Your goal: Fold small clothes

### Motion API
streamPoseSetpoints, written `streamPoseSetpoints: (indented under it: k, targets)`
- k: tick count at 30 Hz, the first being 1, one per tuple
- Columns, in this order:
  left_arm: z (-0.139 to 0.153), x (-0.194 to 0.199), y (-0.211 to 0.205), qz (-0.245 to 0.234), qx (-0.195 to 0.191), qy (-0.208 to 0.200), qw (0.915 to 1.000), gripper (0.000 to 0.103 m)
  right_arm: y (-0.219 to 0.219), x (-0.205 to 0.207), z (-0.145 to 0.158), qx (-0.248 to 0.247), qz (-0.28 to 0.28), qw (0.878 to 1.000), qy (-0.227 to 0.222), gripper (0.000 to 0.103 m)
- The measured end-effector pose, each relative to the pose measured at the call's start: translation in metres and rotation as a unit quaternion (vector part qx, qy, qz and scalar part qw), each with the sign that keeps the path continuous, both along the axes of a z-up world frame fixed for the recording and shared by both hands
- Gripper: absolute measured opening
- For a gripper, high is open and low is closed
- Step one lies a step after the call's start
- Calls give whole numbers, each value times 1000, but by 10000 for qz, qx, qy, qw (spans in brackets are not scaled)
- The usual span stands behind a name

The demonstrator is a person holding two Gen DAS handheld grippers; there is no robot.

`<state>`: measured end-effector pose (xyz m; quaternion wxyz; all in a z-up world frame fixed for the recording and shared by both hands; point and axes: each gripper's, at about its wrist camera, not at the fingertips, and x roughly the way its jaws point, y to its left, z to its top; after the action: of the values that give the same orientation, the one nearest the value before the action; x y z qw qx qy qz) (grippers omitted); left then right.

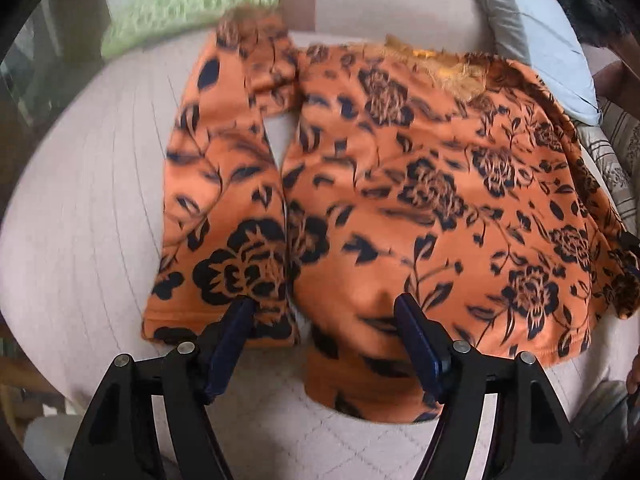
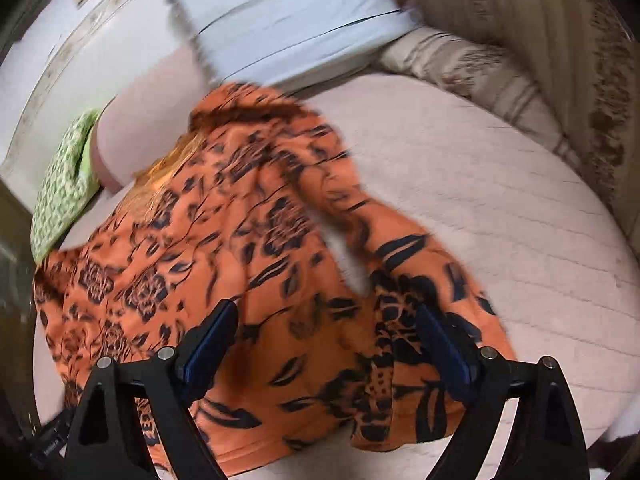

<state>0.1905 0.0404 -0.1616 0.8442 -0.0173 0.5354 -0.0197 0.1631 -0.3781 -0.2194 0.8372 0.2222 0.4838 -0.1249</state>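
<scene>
Around you: bedding and cushions
You see a pale quilted bed cover (image 1: 80, 208), a green patterned cloth (image 1: 168, 4) at its far edge, a light blue pillow (image 2: 288, 28) and a beige striped cushion (image 2: 480, 76) beside it

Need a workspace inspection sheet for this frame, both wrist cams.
Surface: pale quilted cushion, bare around the garment.
Job's things: orange floral top spread flat, fuzzy collar at the far side; one sleeve lies alongside the body, the other sleeve likewise on the opposite side.
Clutter: green patterned cloth at the back edge; white pillow and a striped cushion behind.
Grippers: left tool open over the hem near the sleeve; right tool open over the fabric. Neither pinches cloth.
Cables: nothing seen.
Surroundings: pale wall; image blurred.
</scene>
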Motion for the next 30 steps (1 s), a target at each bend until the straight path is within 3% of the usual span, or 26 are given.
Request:
streamPoseSetpoints:
  k: [2, 5, 8, 10, 12, 16, 19, 21, 22, 24, 25, 30]
  targets:
    - [-10, -1, -6, -28, -67, 101, 9999, 71, 1, 0, -2, 300, 237, 9993, -25, 92]
    - [-1, -9, -5, -223, -249, 34, 9994, 71, 15, 1, -1, 323, 590, 9977, 52, 90]
    - [2, -13, -8, -343, -447, 188, 9982, 68, 17, -5, -4, 371, 581, 9974, 198, 87]
    - [-3, -20, -8, -385, -789, 459, 9951, 63, 18, -13, -11, 386, 623, 9968, 317, 82]
    - [-11, -24, -11, -353, -787, 618, 9944, 63, 14, -16, -11, 377, 519, 9974, 342, 77]
    - [-12, -28, -18, -476, -632, 328, 9963, 62, 9, -7, -15, 219, 446, 9976, 479, 74]
    - [-13, -32, -13, -332, -673, 193, 9970, 46, 10, 2, -14, 145, 628, 9971, 412, 74]
    - [-13, -33, -5, -233, -775, 210, 9965, 43, 6, 11, -26, 95, 665, 9952, 708, 71]
    - [-13, -33, -2, -190, -861, 207, 9959, 43, 3, 14, -32, 105, 651, 9944, 829, 64]
    - [-12, -33, 6, -73, -1057, 163, 9942, 43, 0, 9, -23, 155, 566, 9962, 640, 47]
    - [-12, -33, 7, -75, -1073, 128, 9941, 43, 0, 6, -17, 194, 601, 9966, 526, 44]
    - [-10, -37, -4, -263, -655, 38, 9975, 43, 1, 6, -6, 855, 747, 9935, 42, 50]
